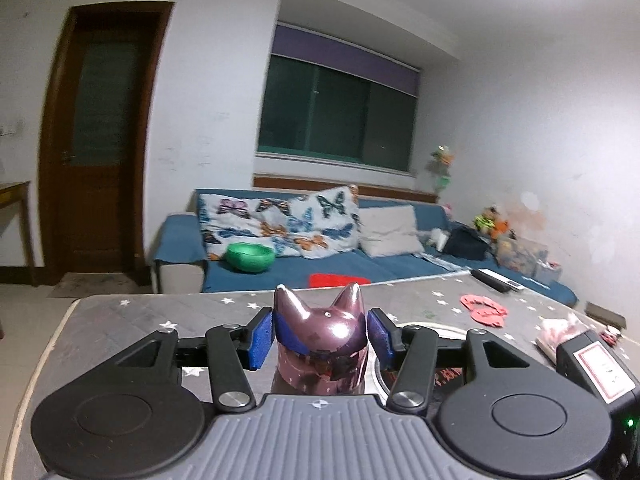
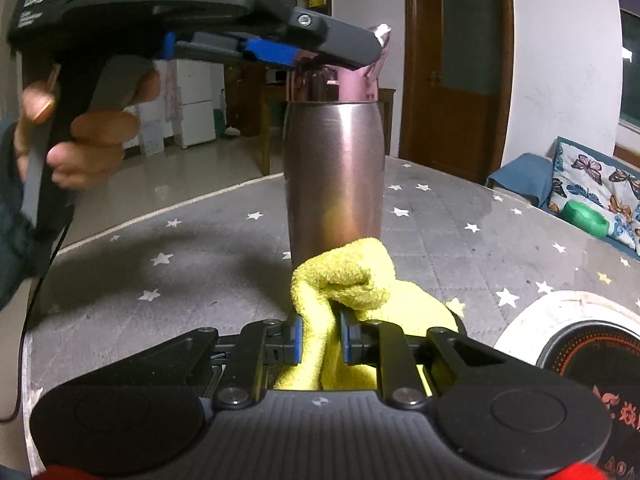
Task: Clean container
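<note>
Right wrist view: my right tongs (image 2: pixel 320 338) pinch a soft, fluffy yellow cloth (image 2: pixel 352 280) right at the foot of the tall, smooth metal bottle (image 2: pixel 334 176) standing on the starry counter (image 2: pixel 180 272). My left tongs (image 1: pixel 320 336) squeeze its shiny cat-eared lid (image 1: pixel 320 332). I should hold steady and rub upward gently.

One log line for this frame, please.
left claw: clamps cat-ear lid | right claw: grips yellow cloth | cloth near bottle base | bottle upright
</note>
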Demonstrator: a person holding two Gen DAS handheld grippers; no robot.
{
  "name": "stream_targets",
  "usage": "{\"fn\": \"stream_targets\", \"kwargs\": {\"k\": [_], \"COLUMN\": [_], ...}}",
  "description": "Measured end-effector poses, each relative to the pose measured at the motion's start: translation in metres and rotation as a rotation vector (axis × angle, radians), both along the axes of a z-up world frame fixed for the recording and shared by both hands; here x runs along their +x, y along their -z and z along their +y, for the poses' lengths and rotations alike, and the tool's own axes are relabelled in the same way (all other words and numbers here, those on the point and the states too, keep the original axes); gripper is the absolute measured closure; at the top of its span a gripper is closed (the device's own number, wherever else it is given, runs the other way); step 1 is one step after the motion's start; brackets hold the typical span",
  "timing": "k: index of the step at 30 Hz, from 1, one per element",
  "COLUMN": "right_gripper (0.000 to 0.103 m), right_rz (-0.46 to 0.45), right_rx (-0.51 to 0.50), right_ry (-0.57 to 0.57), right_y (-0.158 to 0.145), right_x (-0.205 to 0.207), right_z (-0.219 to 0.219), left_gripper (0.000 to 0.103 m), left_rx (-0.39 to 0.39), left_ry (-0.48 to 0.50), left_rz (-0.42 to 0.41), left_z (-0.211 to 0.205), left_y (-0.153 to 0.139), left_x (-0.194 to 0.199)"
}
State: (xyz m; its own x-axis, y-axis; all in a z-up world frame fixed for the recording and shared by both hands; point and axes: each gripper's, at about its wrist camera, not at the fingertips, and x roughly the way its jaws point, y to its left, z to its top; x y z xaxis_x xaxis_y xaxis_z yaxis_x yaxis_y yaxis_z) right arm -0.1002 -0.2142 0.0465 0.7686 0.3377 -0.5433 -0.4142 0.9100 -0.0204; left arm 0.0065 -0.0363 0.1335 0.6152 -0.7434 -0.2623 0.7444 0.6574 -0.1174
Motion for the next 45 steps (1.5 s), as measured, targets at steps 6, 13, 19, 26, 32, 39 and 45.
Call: {"fn": "stream_targets", "kwargs": {"k": [6,13,19,26,32,39,45], "right_gripper": [0.087,0.087,0.087,0.087,0.087,0.087,0.087], "right_rz": [-0.002,-0.023,-0.115,-0.198,-0.101,-0.013,-0.111], "right_rx": [0.01,0.025,0.075,0.018,0.003,-0.027,0.029], "right_ry": [0.024,0.038,0.04,-0.005,-0.009,0.002,-0.006], "right_y": [0.0,-0.009,-0.047,-0.072,-0.039,-0.003,-0.045], "right_x": [0.0,-0.002,-0.005,0.002,0.01,0.014,0.005], "right_z": [-0.004,-0.007,-0.017,-0.012,-0.011,-0.005,-0.009], "left_gripper": [0.043,0.048,0.051,0.05,0.05,0.05,0.05], "left_rx": [-0.042,-0.014,-0.032,-0.019,-0.03,-0.019,-0.004], "left_ry": [-0.125,-0.143,-0.111,-0.058,-0.044,-0.029,0.002], "left_rz": [-0.013,-0.001,0.014,0.011,0.01,0.002,0.008], "left_z": [-0.002,-0.008,-0.001,0.004,0.006,0.007,0.012], "left_y": [0.003,0.007,0.01,0.008,0.01,0.009,0.006], "left_x": [-0.02,-0.016,-0.008,-0.003,-0.002,-0.005,0.0]}}
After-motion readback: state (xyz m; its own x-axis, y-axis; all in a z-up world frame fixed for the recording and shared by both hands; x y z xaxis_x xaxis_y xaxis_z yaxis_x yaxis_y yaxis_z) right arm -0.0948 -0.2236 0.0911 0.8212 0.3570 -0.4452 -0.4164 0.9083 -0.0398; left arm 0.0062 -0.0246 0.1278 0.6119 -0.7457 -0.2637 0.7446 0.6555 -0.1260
